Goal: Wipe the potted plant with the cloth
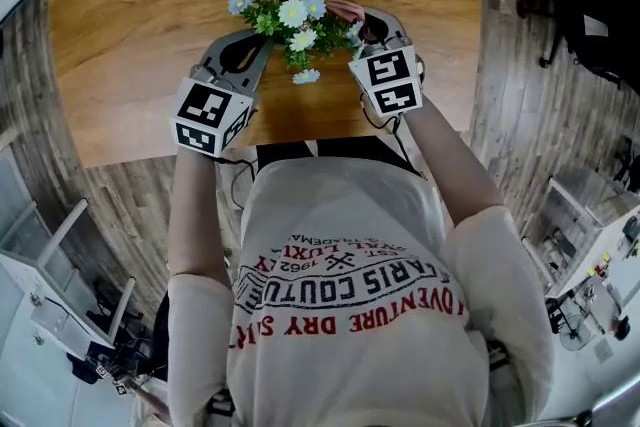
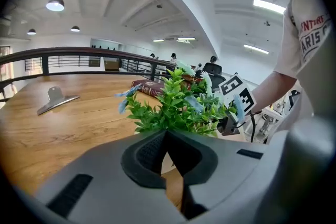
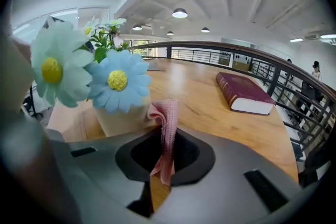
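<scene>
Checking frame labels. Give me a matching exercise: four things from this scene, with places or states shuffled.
1. cloth
2. book
3. potted plant
4. left gripper

a. jaws shut, nothing between them
b. clamped in the right gripper jaws
c. lying closed on the table, away from both grippers
d. standing between the two grippers

Pairs: 1-b, 2-c, 3-d, 4-a

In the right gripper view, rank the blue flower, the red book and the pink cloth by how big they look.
1. blue flower, largest, though it sits close to the camera.
2. red book and pink cloth: about alike, so unranked.
</scene>
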A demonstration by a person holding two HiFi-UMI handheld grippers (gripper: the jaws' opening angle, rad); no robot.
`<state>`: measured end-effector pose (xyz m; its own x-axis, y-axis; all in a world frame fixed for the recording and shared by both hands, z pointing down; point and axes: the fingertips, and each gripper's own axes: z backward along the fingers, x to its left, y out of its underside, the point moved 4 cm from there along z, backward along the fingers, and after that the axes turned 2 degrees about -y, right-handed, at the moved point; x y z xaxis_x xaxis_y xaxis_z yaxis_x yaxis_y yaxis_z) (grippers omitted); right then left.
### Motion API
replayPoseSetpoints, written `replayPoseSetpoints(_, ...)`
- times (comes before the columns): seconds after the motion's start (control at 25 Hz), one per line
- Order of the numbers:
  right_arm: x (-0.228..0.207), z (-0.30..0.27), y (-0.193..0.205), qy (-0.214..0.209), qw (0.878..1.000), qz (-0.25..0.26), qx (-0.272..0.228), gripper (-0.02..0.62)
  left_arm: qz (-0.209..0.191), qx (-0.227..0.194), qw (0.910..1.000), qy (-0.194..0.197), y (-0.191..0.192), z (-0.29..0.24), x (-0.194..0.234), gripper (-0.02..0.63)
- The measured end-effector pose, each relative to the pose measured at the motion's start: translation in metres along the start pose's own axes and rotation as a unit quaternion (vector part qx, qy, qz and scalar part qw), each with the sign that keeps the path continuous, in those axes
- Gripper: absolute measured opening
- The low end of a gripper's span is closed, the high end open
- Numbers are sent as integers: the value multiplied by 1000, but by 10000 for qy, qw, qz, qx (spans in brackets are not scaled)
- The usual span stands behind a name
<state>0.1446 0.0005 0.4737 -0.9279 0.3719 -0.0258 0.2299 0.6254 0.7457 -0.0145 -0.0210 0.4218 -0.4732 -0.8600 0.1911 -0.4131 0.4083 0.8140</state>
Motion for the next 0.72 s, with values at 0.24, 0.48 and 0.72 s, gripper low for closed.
replayPoseSetpoints(0.24,22,-3,-3,-373,9958,832,-127,43,288,-109,9994,-173,3,3,2,14)
replayPoseSetpoints(0.48,35,-1,-2,-596,9905,1207,-292,43,499,-311,9982,-127,7,5,5,14)
replayPoseSetpoints(0.72,39,7,-4,-614,9898,1258,-257,43,423,-225,9988,89,5,4,5,14)
